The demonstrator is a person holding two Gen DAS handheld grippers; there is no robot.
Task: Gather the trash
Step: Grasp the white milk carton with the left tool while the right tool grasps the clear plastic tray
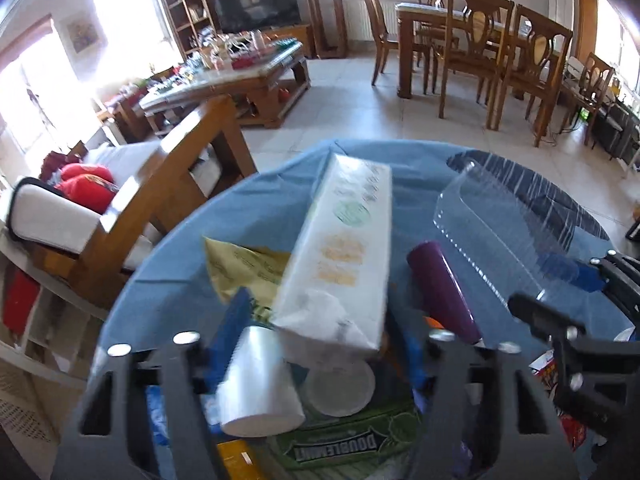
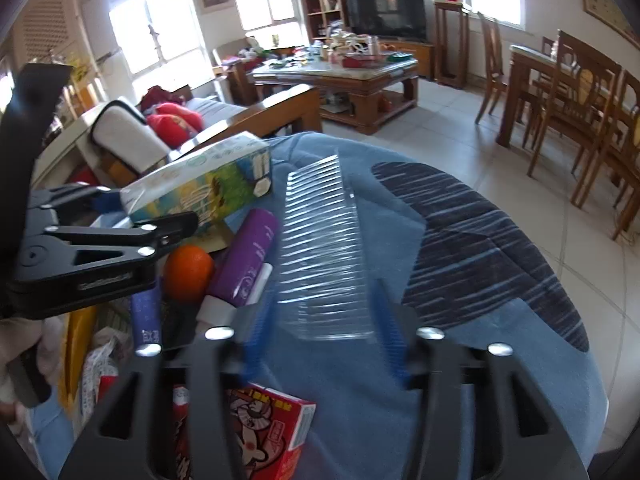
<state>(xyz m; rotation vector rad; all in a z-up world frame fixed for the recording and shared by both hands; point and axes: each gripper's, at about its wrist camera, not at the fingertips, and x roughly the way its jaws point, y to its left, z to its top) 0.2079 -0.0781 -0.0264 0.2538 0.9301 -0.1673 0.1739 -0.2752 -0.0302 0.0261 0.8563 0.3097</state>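
Clutter crowds the left side of a round table under a blue cloth (image 1: pixel 160 280). Only the left wrist view shows a yellow packet (image 1: pixel 240 268), a white cup (image 1: pixel 260 384) and a green gum pack (image 1: pixel 340 444) beneath the left gripper (image 1: pixel 326 328), its fingers closed narrow on a white carton (image 1: pixel 340 248). Only the right wrist view shows an orange (image 2: pixel 188 272) touching a purple tube (image 2: pixel 248 256), and a red box (image 2: pixel 264 424) by the near edge. The right gripper (image 2: pixel 324 320) pinches a clear ribbed tray (image 2: pixel 320 248), left of a dark striped patch (image 2: pixel 480 240). Beyond stand a sofa (image 2: pixel 120 136), a cluttered coffee table (image 2: pixel 360 80), a television (image 2: pixel 384 14) and dining chairs (image 2: pixel 580 92) on pale tiles (image 2: pixel 440 132)
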